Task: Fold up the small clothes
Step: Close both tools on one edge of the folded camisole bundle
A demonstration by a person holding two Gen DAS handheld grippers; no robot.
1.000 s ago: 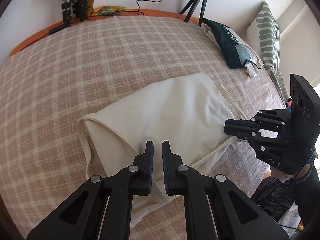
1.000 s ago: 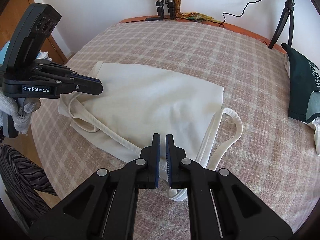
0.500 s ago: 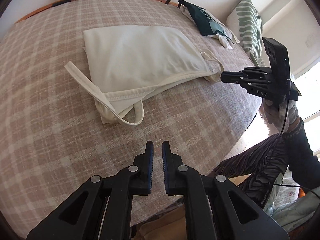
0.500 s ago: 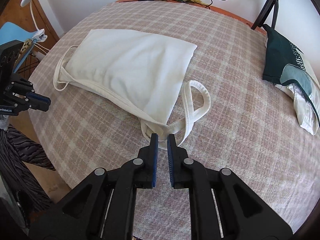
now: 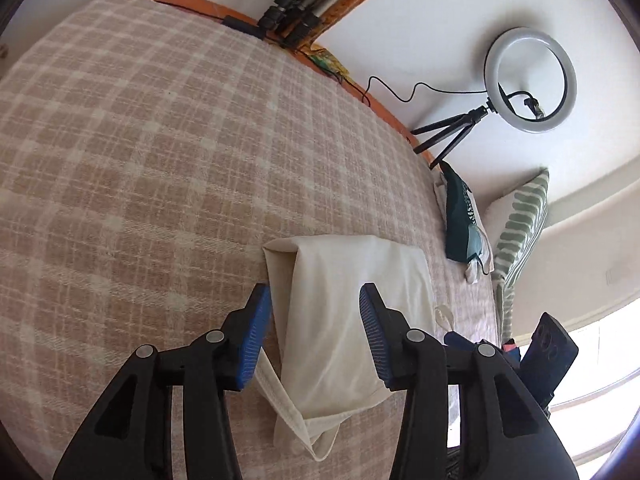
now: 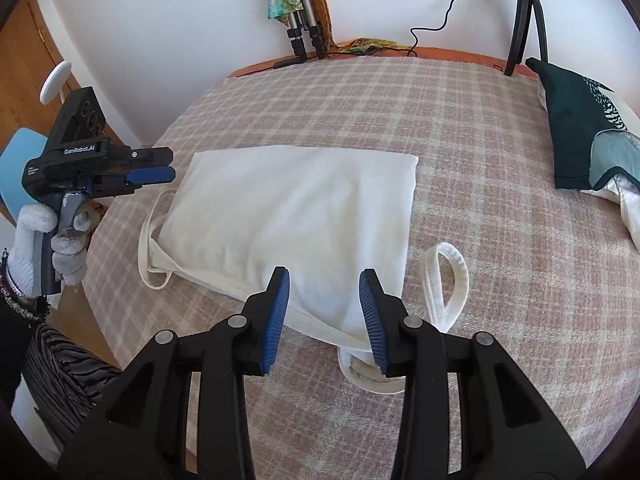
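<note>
Checked bedspread [image 6: 460,128] fills most of both views. Cream top [image 6: 296,216], folded, lies flat on it near the front edge, straps loose at both ends; one strap loop [image 6: 448,280] sits just beside its R end. Dark green pillow [image 6: 576,128] far R, well apart. R gripper [image 6: 325,312] hovers at the top's near hem, jaws just opened, nothing gripped. L gripper [image 5: 316,332] over the top's other end, jaws just opened too, pads off the fabric. Gloved hand [image 6: 48,240] holds the L unit.

Soft cloth on a woven bed

The cream top [image 6: 296,216] is smooth matt cotton; the checked bed cover [image 6: 460,128] looks rough; pads [image 6: 278,316] are ribbed blue rubber.
</note>
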